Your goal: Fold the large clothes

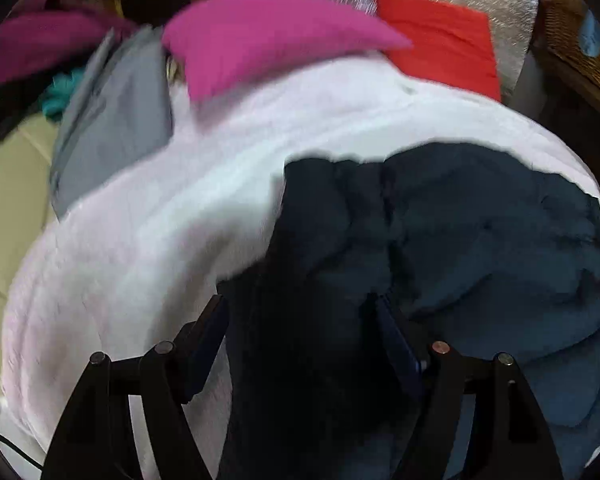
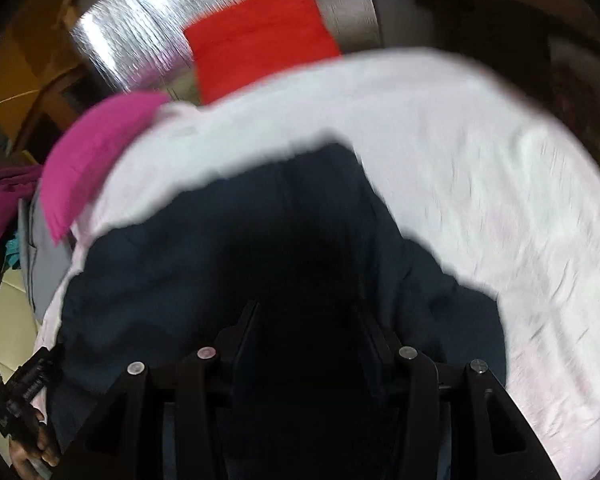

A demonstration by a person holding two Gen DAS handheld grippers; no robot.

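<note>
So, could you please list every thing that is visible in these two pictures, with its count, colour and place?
dark garment: one, navy, on the white cloth, reaching between both claws
white cloth: one, white, spread under the garment
pink cloth: one, magenta, at the far edge
red cloth: one, red, folded on the silver sheet
silver sheet: one, shiny, far side
grey garment: one, grey, left
maroon garment: one, far left
left claw: black, garment between its fingers, grip unclear
right claw: black, garment between its fingers, grip unclear
hand: one, lower left

Dark navy garment rumpled on white cover.
</note>
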